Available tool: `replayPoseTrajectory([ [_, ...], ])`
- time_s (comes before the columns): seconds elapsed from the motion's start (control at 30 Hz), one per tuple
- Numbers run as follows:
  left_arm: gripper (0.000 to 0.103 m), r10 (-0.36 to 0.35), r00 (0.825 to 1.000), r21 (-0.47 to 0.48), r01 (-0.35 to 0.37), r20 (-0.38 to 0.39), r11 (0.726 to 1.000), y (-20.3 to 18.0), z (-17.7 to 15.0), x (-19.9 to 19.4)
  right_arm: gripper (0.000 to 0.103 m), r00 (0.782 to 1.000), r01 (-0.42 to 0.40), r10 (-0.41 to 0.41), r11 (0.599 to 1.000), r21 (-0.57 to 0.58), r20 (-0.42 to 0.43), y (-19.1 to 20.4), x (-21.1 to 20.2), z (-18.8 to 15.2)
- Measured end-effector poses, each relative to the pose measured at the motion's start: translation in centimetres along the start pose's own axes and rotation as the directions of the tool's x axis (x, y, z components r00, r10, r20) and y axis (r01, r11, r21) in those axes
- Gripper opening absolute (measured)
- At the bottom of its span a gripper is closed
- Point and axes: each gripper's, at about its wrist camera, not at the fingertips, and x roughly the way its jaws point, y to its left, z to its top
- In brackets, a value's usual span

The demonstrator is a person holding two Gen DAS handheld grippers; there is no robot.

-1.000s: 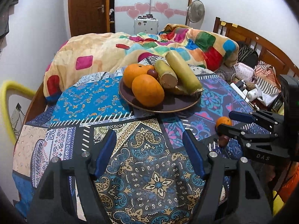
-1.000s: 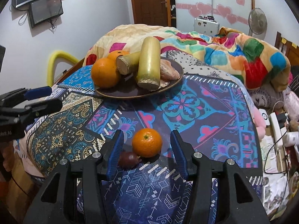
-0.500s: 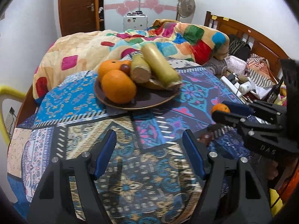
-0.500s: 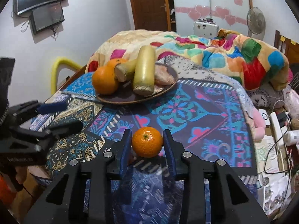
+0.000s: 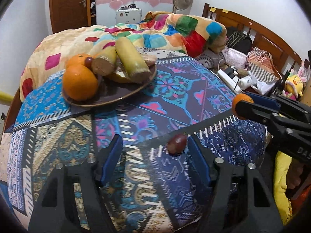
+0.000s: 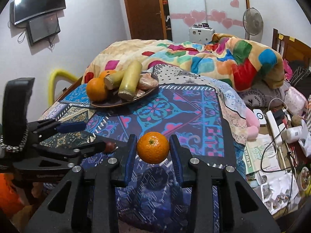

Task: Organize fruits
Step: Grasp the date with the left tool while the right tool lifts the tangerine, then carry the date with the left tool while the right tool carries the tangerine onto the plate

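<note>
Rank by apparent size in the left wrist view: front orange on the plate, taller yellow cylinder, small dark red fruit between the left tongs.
1. Taller yellow cylinder and round front orange on the brown plate: look alike, so unranked.
2. Small dark red oval fruit: smallest, though nearest the camera.

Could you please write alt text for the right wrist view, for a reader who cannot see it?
The right tool grips a small orange between its blue pads, lifted just above a patterned cloth. Behind, a brown plate holds oranges and two pale cut stalks; at left, the left tool reaches toward a small dark red fruit.
</note>
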Motion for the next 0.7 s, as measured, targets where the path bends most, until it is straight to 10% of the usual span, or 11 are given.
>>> replayPoseTrajectory([
  [0.43, 0.018, -0.054, 0.999, 0.039, 0.054, -0.005, 0.998, -1.4, -0.7, 0.6, 0.031, 1.0, -0.015, 0.015, 1.0, 0.015, -0.019, -0.7, 0.8, -0.8],
  [0.7, 0.014, -0.054, 0.998, 0.042, 0.054, 0.012, 0.998, -0.7, -0.5, -0.1, 0.031, 0.999, -0.03, 0.03, 0.999, 0.013, -0.019, -0.1, 1.5, -0.3],
])
